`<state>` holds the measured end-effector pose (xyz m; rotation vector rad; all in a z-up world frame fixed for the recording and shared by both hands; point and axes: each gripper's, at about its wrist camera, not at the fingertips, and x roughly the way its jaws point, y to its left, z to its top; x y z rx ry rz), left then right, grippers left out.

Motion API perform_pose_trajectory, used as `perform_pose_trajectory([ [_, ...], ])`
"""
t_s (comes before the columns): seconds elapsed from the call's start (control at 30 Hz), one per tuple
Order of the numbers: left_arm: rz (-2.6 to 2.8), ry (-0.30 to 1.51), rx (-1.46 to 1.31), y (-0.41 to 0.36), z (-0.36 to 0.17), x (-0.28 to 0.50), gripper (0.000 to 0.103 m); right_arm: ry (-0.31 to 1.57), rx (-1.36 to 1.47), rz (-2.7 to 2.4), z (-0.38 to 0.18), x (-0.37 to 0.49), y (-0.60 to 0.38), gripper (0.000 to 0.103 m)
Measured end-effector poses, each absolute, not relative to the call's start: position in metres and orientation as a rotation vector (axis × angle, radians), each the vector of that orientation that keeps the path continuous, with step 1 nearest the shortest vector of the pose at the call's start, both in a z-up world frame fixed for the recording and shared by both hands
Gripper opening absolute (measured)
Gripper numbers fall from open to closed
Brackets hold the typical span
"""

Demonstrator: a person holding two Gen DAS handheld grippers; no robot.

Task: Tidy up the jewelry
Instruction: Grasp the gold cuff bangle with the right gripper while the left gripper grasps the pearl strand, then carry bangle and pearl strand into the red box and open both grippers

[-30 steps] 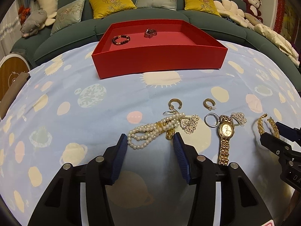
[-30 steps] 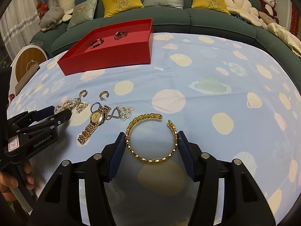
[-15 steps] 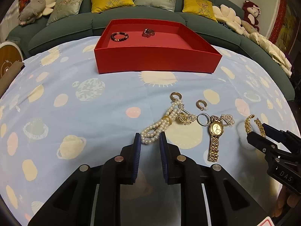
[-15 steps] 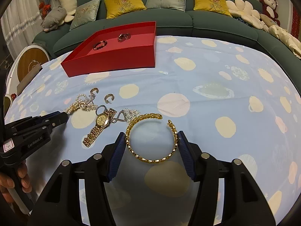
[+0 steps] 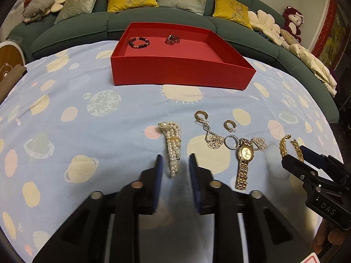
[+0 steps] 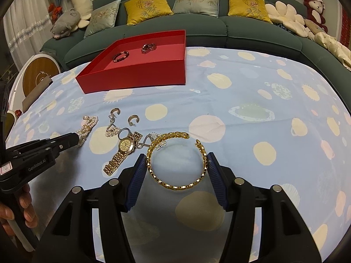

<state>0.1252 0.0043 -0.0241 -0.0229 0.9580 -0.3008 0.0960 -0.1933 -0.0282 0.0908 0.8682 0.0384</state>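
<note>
1. Ahead of both tools, a shallow red box with stiff, straight card walls sits on the worktop, which wears a pale blue cloth printed with cream dots and planets.
2. Inside the box, toward its far wall, lie two pieces well apart: a dark beaded bracelet of round glossy beads and a crumpled metallic piece, too small to identify.
3. The left tool has just been opening; its blue ribbed pads stand apart on either side of the near end of a pearl bracelet, with a gap visible on each side. The bracelet is a bundle of small white beads with a gold clasp.
4. The right tool brackets a gold chain bangle, an open C of flat links; its pads sit just at the bangle's sides, and whether they press cannot be told.
5. Between the two tools lie a gold link watch, two gold hoop earrings, a plain silver ring and filigree silver pendants.
</note>
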Motion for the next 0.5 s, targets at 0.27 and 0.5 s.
perform_pose_trajectory([
  [0.27,-0.269,0.944,0.015,-0.004,-0.033,0.138,0.023,0.869,0.093,0.043,-0.028,0.096,-0.191,0.054],
  [0.5,-0.287,0.949,-0.021,0.001,-0.028,0.139,0.009,0.864,0.1,0.043,-0.026,0.096,-0.193,0.054],
])
